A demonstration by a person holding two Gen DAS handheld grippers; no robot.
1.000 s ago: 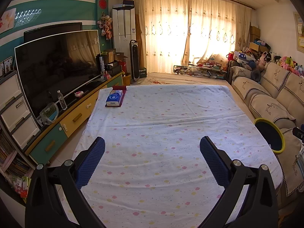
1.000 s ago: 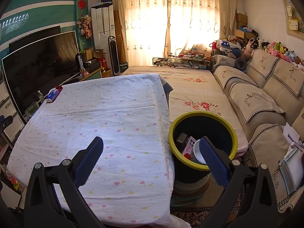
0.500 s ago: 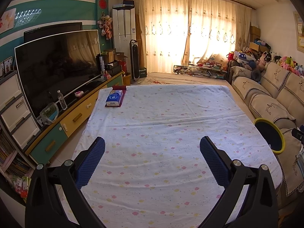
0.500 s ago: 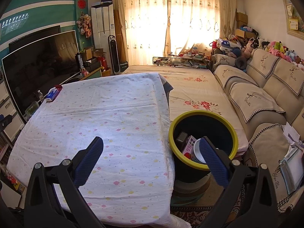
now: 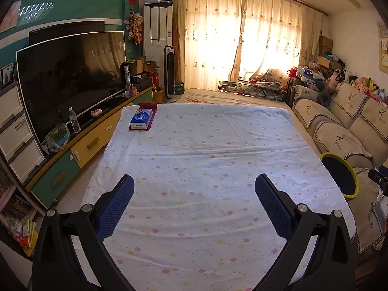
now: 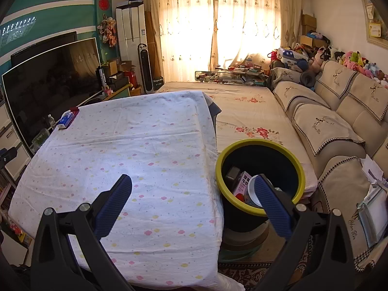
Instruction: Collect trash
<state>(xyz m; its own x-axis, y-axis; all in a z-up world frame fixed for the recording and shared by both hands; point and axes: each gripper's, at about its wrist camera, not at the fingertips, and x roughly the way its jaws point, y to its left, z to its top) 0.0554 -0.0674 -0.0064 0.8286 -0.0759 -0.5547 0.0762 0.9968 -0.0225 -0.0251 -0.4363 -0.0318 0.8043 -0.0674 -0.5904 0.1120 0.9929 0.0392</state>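
A black trash bin with a yellow-green rim (image 6: 260,143) stands on the floor at the table's right edge; it shows small in the left wrist view as the bin (image 5: 339,174). Inside lie a pink carton (image 6: 242,184), a white round lid (image 6: 252,189) and a dark item. My right gripper (image 6: 191,189) is open above the table's right edge, its right finger over the bin's near rim. My left gripper (image 5: 194,189) hangs open over the near middle of the table, nothing between its fingers. The spotted tablecloth (image 5: 198,150) carries only a blue tissue pack.
The blue tissue pack (image 5: 141,118) rests on a dark red tray at the far left corner. A TV (image 5: 70,80) and low cabinet (image 5: 80,150) run along the left. A sofa (image 6: 339,121) lines the right wall. A floral-covered surface (image 6: 242,116) lies beyond the bin.
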